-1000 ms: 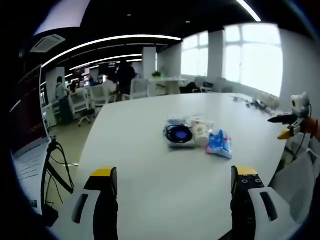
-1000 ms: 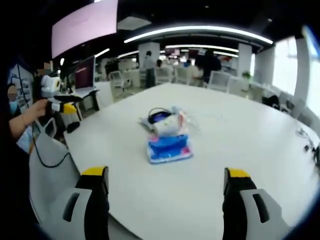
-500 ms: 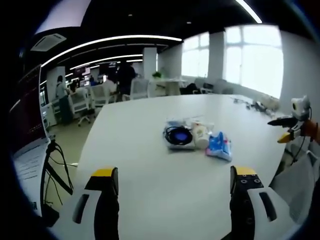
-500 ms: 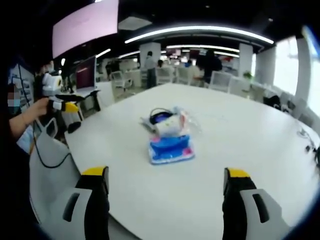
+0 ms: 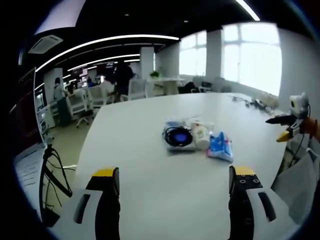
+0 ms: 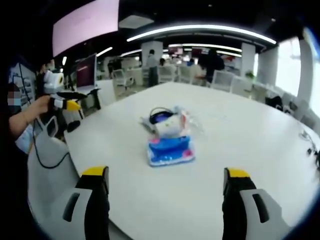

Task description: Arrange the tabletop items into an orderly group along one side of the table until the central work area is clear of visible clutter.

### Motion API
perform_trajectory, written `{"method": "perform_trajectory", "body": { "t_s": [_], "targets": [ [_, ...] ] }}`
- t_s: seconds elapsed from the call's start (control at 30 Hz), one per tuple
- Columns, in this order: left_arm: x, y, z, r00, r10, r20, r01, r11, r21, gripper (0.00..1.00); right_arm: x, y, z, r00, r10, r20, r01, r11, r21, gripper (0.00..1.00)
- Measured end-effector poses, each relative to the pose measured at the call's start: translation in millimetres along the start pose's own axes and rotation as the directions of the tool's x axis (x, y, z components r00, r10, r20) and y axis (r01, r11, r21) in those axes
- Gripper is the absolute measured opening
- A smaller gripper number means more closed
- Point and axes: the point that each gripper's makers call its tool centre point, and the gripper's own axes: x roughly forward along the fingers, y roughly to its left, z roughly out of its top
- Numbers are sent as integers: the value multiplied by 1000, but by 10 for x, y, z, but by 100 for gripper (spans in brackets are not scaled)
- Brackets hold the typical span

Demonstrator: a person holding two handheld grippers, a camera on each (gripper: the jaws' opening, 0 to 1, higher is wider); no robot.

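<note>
A small cluster of items lies in the middle of the white table (image 5: 150,170). It holds a blue packet (image 5: 219,146), a white cup on its side (image 5: 201,136) and a clear box with a coiled black cable (image 5: 178,136). In the right gripper view the blue packet (image 6: 170,150) is nearest, with the cup (image 6: 168,128) and the cable box (image 6: 157,117) behind it. My left gripper (image 5: 173,177) is open, well short of the cluster. My right gripper (image 6: 166,179) is open too, apart from the packet. The other gripper (image 6: 62,100) shows at the left, held by a hand.
The table (image 6: 235,150) is wide and white. Small items lie at its far edge near the window (image 5: 252,102). Office chairs (image 5: 82,102) and people stand beyond the table. Black cables (image 5: 52,175) hang off the table's left side. A grey chair back (image 6: 45,165) is by the near edge.
Both views drifted only slightly. The cluster and both grippers keep their places, and both stay open.
</note>
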Motion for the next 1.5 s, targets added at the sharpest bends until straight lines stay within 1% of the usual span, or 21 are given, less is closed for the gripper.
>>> {"method": "perform_trajectory", "body": {
  "t_s": [0.2, 0.3, 0.6, 0.67, 0.73, 0.87, 1.17, 1.27, 1.4, 1.5],
  "targets": [
    [80, 7, 24, 1000, -7, 0, 7, 1000, -3, 88, 112, -73, 77, 1000, 10, -1, -10, 1000, -4, 93],
    [140, -3, 28, 1000, -27, -12, 27, 1000, -8, 87, 172, -96, 122, 1000, 22, -6, -22, 1000, -9, 93],
    [292, 17, 77, 999, -36, -17, 36, 999, 1, 86, 328, -218, 154, 999, 24, -26, -24, 1000, -11, 92],
    [320, 10, 86, 999, -39, -15, 39, 999, 3, 86, 357, -245, 181, 999, 25, -23, -25, 1000, -13, 92],
    [364, -17, 103, 999, -52, -14, 52, 998, 17, 87, 399, -293, 264, 1000, 20, 1, -20, 999, -25, 91],
    [432, -38, 118, 998, -64, -10, 64, 998, 13, 87, 488, -344, 282, 999, 28, -27, -30, 998, -63, 90],
    [577, -47, 109, 997, -77, -20, 77, 997, 11, 86, 692, -415, 356, 998, 44, -38, -46, 996, -74, 89],
    [603, -50, 119, 996, -84, -14, 84, 996, 7, 86, 783, -465, 400, 998, 50, -37, -53, 996, -74, 89],
    [642, -61, 115, 996, -90, -24, 90, 996, 16, 86, 887, -534, 436, 998, 56, -41, -59, 995, -76, 88],
    [673, -52, 120, 995, -93, -21, 93, 996, 6, 86, 960, -577, 466, 997, 56, -44, -59, 995, -80, 87]
  ]
}}
